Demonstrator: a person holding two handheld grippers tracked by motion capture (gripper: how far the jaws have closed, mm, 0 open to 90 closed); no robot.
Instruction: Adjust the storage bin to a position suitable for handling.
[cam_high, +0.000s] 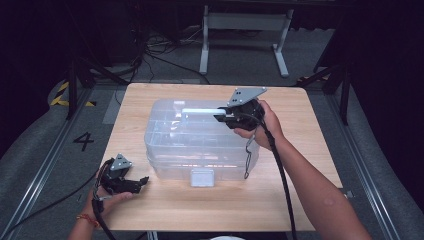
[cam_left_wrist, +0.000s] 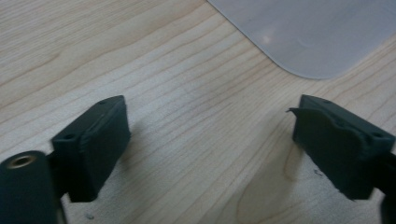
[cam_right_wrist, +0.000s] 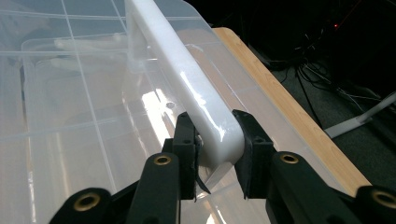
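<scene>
Item: clear plastic storage box (cam_high: 200, 142), lidded, at the centre of the wooden table (cam_high: 150, 210), its white latch (cam_high: 202, 177) on the near side.
Item: white carry handle (cam_right_wrist: 187, 88), raised off the lid (cam_right_wrist: 70, 116).
My right gripper (cam_right_wrist: 219, 149): jaws clamped on the near end of the handle, a pad on either side.
My left gripper (cam_left_wrist: 210, 149): jaws spread wide, nothing between them, low over bare wood near the box's front left corner (cam_left_wrist: 308, 37).

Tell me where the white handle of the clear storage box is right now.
In the high view the white handle runs along the top of the clear storage box, toward the table's far side; the right gripper is clamped on its right end.
</scene>
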